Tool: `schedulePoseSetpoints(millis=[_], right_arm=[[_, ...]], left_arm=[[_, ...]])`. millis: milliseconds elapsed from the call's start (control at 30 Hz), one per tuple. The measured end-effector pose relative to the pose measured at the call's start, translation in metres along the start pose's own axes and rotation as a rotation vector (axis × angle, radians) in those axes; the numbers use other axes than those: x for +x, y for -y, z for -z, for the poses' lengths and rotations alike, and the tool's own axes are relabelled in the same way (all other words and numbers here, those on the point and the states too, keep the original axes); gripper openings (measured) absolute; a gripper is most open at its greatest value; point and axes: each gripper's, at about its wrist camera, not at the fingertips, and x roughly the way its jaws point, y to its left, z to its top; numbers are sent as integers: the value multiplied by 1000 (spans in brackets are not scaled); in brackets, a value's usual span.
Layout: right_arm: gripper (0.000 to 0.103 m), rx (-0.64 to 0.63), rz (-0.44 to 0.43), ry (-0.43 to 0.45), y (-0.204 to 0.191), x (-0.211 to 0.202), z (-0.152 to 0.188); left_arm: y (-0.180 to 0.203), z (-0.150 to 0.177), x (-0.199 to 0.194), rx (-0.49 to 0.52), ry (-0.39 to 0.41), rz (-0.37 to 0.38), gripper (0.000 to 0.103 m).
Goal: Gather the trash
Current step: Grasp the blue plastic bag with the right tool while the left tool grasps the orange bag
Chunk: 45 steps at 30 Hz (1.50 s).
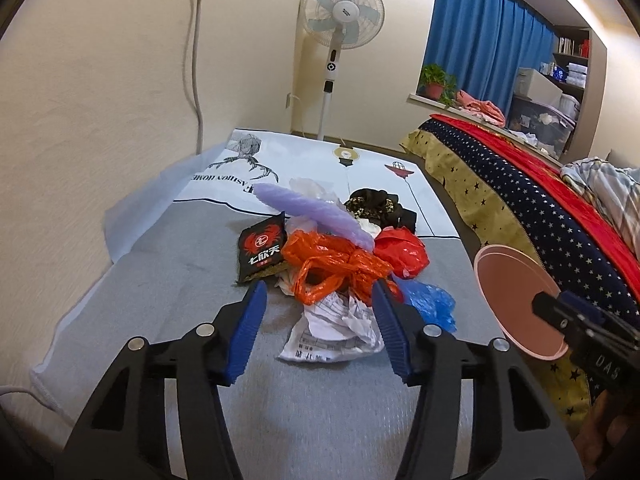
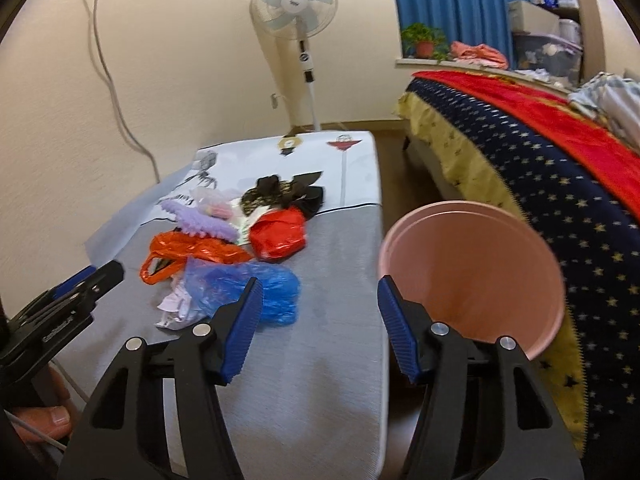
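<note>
A pile of trash lies on a low grey mattress [image 1: 168, 312]: an orange plastic bag [image 1: 332, 266], crumpled white paper [image 1: 340, 330], a blue plastic bag [image 1: 430, 300], a red bag [image 1: 402, 252], a black snack packet [image 1: 262, 252] and a purple spiky piece [image 1: 316, 216]. My left gripper [image 1: 318, 304] is open, just short of the paper and orange bag. My right gripper [image 2: 320, 300] is open and empty above the mattress edge, with the blue bag [image 2: 256, 288] at its left finger and a pink bin [image 2: 472, 276] at its right.
A bed with a star-patterned cover [image 2: 560, 184] runs along the right, close behind the bin. A standing fan [image 1: 340, 20] is by the far wall. Black fabric [image 2: 284, 194] lies on the printed white sheet beyond the pile. A cable [image 1: 196, 60] hangs on the wall.
</note>
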Motion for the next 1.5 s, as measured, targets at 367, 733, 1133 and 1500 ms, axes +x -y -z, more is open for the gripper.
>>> schedulePoseSetpoints(millis=[367, 733, 1133, 1500], right_arm=[[61, -88, -115, -38, -37, 40, 1], [62, -172, -166, -112, -63, 66, 8], [0, -194, -169, -148, -60, 73, 8], [0, -138, -145, -37, -35, 35, -14]], left_arm=[[-16, -7, 41, -28, -55, -12, 41], [-20, -5, 65, -37, -108, 18, 26], [-13, -9, 61, -23, -94, 67, 6], [2, -26, 26, 45, 10, 92, 5]])
